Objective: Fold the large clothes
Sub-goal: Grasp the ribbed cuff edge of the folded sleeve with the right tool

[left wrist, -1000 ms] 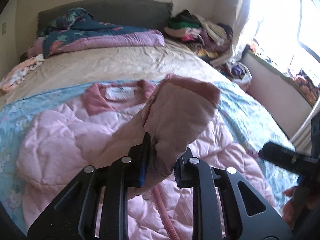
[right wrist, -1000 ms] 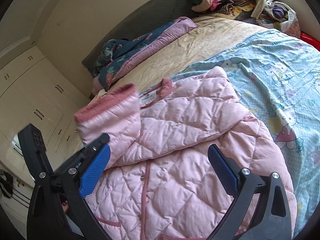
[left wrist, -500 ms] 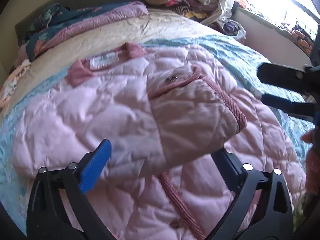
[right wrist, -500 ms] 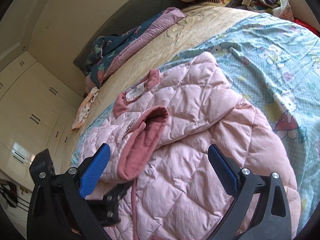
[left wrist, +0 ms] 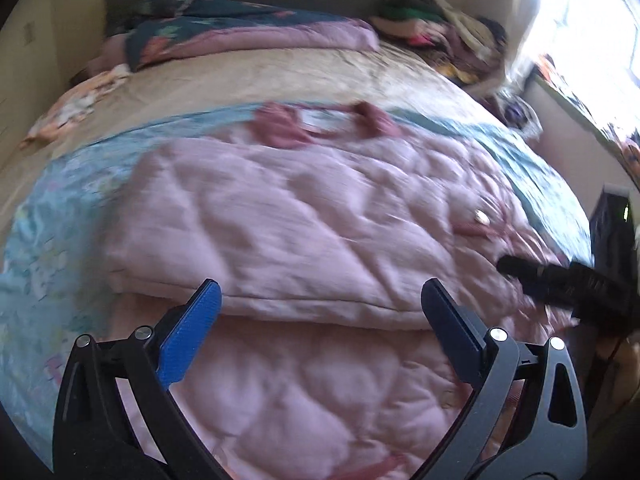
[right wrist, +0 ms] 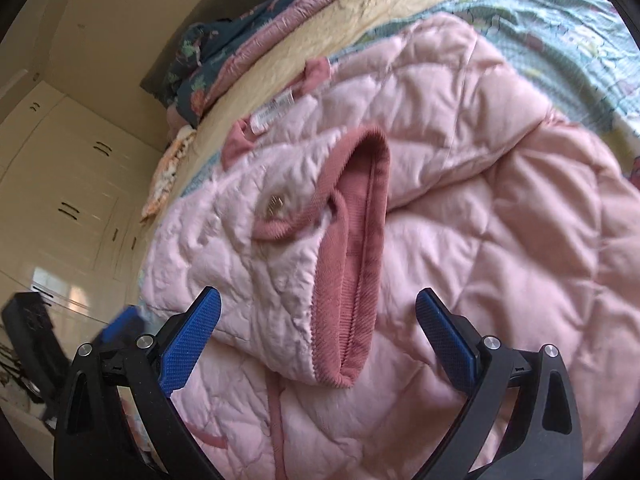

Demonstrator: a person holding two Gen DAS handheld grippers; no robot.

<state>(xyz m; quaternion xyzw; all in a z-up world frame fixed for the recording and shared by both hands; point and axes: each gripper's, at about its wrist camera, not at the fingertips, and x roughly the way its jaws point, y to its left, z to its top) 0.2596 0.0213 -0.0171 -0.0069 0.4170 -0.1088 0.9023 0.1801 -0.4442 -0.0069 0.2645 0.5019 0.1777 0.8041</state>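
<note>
The left tool (left wrist: 318, 312) is spread wide, its blue ridged pads apart and holding nothing; it hangs just over the folded edge of the pink jacket (left wrist: 304, 240). The right tool (right wrist: 318, 320) is likewise spread wide and empty, its pads on either side of the sleeve cuff (right wrist: 356, 264) without touching it that can be made out.

The jacket lies flat on the bed (left wrist: 248, 76), front up, on a pale blue printed sheet (left wrist: 48, 216) that covers the near part of the mattress. It is puffy, stitched in a diamond quilt pattern, with a soft matte sheen. One sleeve (right wrist: 248, 240) is folded across the chest; its cuff is darker rose ribbed knit, open like a flattened tube. A small metal snap (right wrist: 274, 204) sits on the sleeve near the cuff. The collar (right wrist: 240, 140) is the same rose rib, with a white label (right wrist: 274, 110) inside it.

Farther up the bed are a beige wrinkled sheet, a dark floral quilt with a mauve lining (left wrist: 248, 32), and a heap of mixed clothes (left wrist: 440, 24) by the window. Cream wardrobe doors (right wrist: 72, 184) stand beside the bed.
</note>
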